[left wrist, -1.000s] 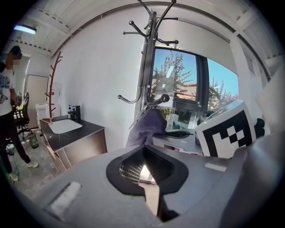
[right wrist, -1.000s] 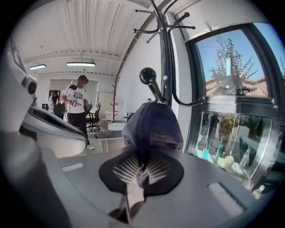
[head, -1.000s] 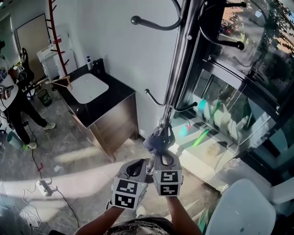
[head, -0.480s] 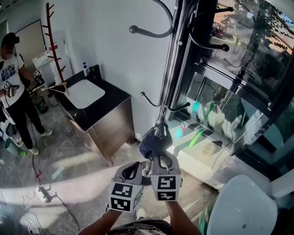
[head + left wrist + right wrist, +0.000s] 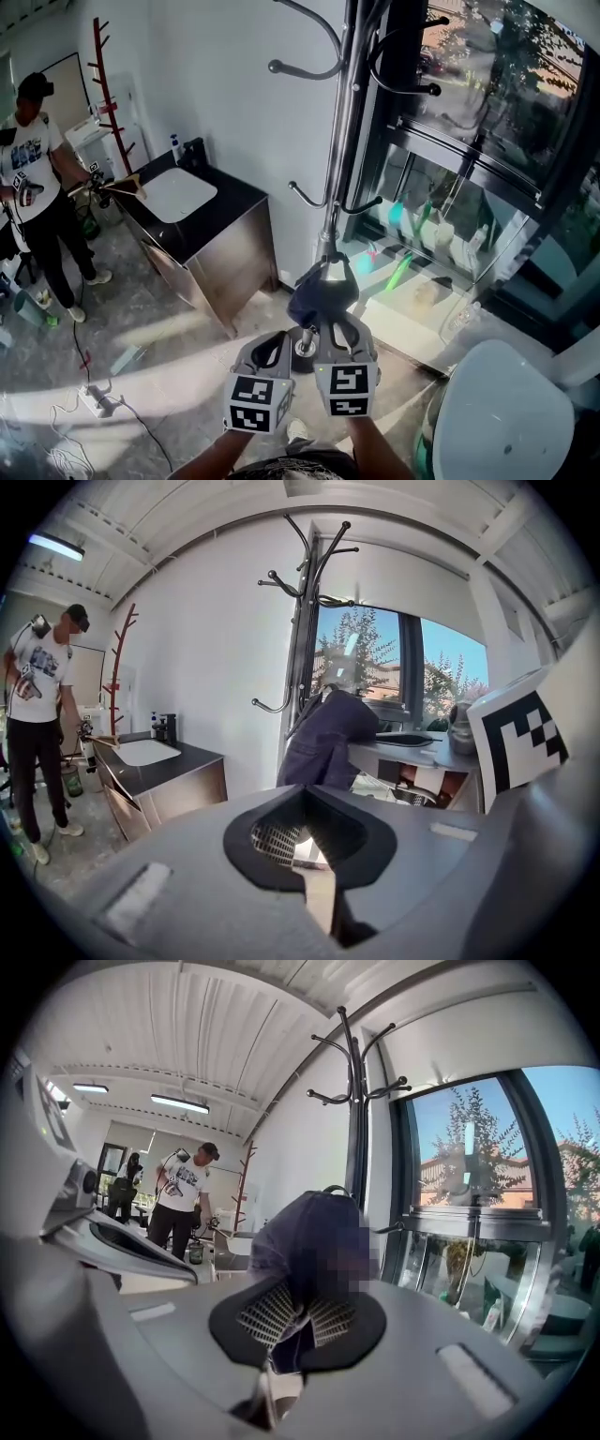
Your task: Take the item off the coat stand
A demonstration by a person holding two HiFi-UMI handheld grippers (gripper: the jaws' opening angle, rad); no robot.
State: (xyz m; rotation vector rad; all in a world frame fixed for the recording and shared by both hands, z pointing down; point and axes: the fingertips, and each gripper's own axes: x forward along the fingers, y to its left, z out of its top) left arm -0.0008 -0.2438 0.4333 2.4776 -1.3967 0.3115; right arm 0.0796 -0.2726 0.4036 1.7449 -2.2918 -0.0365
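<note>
A dark navy cap (image 5: 319, 292) hangs from my right gripper (image 5: 330, 323), which is shut on its lower edge. The cap sits just in front of the grey metal coat stand (image 5: 339, 141), below its two lower hooks, and I cannot tell whether it touches the pole. In the right gripper view the cap (image 5: 300, 1241) fills the space above the jaws of the right gripper (image 5: 291, 1321), with the coat stand (image 5: 356, 1101) behind it. My left gripper (image 5: 279, 345) is beside the right one, shut and empty. In its view, the left gripper (image 5: 305, 841) faces the cap (image 5: 323, 738) and the stand (image 5: 305, 621).
A steel cabinet with a black top and a white sink (image 5: 178, 192) stands against the wall on the left. A person (image 5: 33, 187) stands beyond it near a red coat stand (image 5: 108, 89). A large window (image 5: 469, 141) is on the right, a white seat (image 5: 502, 417) at lower right, and a power strip (image 5: 94, 403) lies on the floor.
The cap has stayed in my right gripper, and both grippers have barely shifted. The person at the left has come further into view and turned towards the cabinet.
</note>
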